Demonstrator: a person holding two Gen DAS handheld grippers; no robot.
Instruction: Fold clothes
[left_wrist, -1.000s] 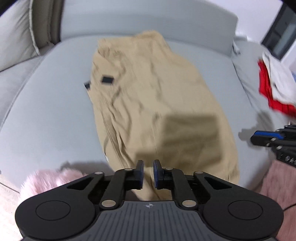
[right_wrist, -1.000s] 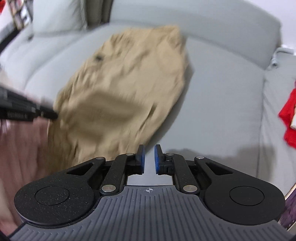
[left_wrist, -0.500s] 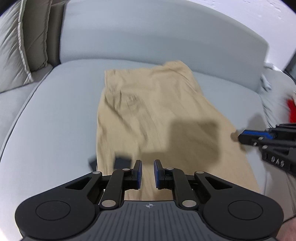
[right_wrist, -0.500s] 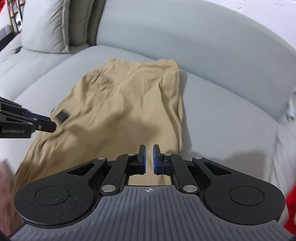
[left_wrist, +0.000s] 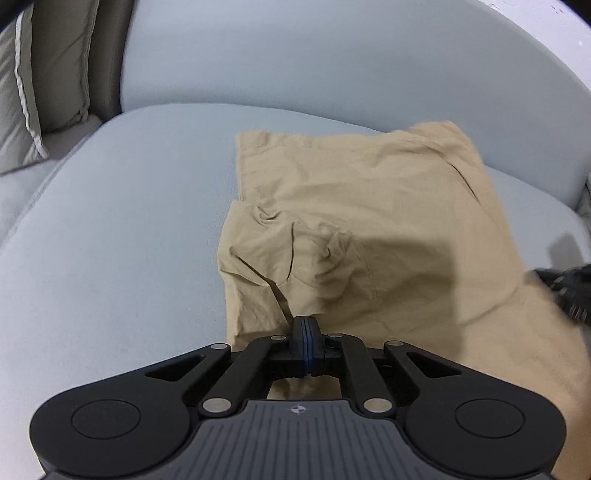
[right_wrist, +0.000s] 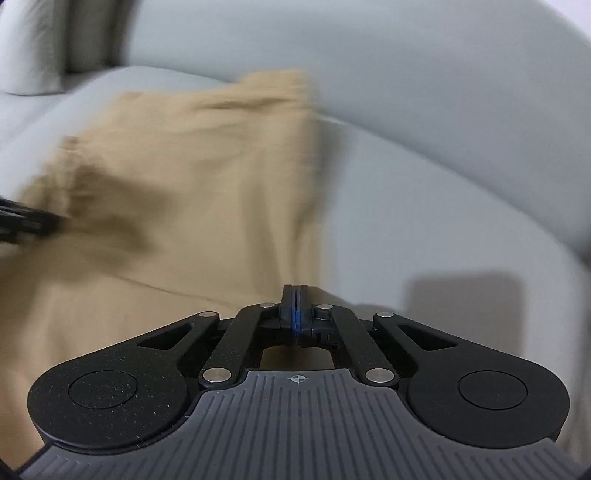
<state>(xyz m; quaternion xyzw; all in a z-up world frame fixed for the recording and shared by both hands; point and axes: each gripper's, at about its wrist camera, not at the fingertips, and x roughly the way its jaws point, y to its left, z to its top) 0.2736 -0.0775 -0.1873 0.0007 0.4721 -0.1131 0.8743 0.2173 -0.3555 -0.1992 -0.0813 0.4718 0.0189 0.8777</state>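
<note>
A tan garment lies spread on the grey sofa seat; it also shows, blurred, in the right wrist view. My left gripper is shut, its tips at the garment's left near part where the cloth puckers into folds. My right gripper is shut at the garment's right edge. Whether cloth is pinched between either pair of pads is hidden. The right gripper shows at the right edge of the left wrist view, and the left gripper at the left edge of the right wrist view.
The sofa backrest curves behind the garment. A light cushion leans at the far left. Bare grey seat lies to the right of the garment.
Both grippers have closed from open and dropped lower onto the garment's near part. The cloth by the left gripper has bunched into folds.
</note>
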